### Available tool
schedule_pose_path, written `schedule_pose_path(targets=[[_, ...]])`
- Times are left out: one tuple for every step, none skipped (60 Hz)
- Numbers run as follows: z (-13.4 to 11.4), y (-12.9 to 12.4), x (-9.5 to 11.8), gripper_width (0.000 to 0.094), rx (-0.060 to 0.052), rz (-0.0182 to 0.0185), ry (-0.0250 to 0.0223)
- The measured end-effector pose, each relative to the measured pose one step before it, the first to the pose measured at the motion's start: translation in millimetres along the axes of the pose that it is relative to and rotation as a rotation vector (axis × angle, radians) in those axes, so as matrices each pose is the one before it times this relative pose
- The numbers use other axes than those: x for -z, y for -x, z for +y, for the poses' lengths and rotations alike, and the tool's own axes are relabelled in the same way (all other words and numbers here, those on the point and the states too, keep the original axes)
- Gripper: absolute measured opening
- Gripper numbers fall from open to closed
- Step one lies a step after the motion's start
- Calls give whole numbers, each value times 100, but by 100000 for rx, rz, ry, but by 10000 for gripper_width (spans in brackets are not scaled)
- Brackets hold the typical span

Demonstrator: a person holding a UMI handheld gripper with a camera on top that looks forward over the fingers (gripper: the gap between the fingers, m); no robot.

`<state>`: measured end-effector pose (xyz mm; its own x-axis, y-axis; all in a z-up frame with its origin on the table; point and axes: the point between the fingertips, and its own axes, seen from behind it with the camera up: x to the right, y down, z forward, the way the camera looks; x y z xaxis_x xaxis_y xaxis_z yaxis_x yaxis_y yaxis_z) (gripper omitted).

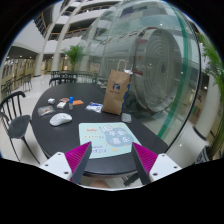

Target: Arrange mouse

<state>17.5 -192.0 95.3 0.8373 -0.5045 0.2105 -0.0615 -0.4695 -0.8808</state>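
Tool (pixel 112 160) open above table (pixel 90 155), mouse (pixel 61 119) small, far items indistinct

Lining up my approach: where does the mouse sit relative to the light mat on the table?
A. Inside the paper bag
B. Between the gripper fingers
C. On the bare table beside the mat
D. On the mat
C: the mouse rests on the dark table, apart from the mat; the open gripper holds nothing.
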Motion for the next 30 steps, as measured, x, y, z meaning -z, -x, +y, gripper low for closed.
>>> schedule_pose_path(targets=[[-27, 174, -30, 830, 238, -399, -91], [-38, 161, -32, 830, 278, -336, -38], [-54, 153, -52, 830, 301, -226, -11], [-164, 197, -35, 830, 299, -296, 86], [-68, 78, -63, 829, 390, -200, -112], [-12, 117, -68, 831, 362, -173, -132], [-35, 176, -82, 830, 298, -205, -92], [113, 271, -75, 831, 273, -111, -198], [-224, 562, 91, 831, 112, -208, 242], [-44, 279, -73, 831, 91, -366, 2], [-67, 307, -79, 830, 46, -474, 17], [-60, 373, -88, 831, -27, -559, 22], [-66, 393, -86, 829, 23, -619, -16], [-83, 414, -80, 829, -39, -632, -35], [-3, 716, -55, 829, -31, -436, -136], [-69, 267, -16, 830, -155, -593, -7], [-93, 290, -80, 830, -79, -566, -78], [-115, 299, -84, 830, -72, -568, -115], [-116, 337, -131, 830, -2, -555, -127], [-120, 354, -169, 829, -72, -525, -124], [-69, 437, -184, 831, -188, -551, -69], [-199, 1937, -917, 829, -328, -611, -244], [-65, 417, -224, 830, -450, -569, 8], [-119, 461, -258, 830, -485, -719, -222], [-218, 545, -297, 831, -437, -1135, -422], [-407, 1444, -729, 829, -274, -1284, -509], [-228, 682, -278, 830, -238, -1524, -426], [-208, 642, -268, 830, -275, -1383, -380], [-199, 581, -310, 830, -341, -1043, -249], [-131, 522, -296, 831, -440, -702, -38]])
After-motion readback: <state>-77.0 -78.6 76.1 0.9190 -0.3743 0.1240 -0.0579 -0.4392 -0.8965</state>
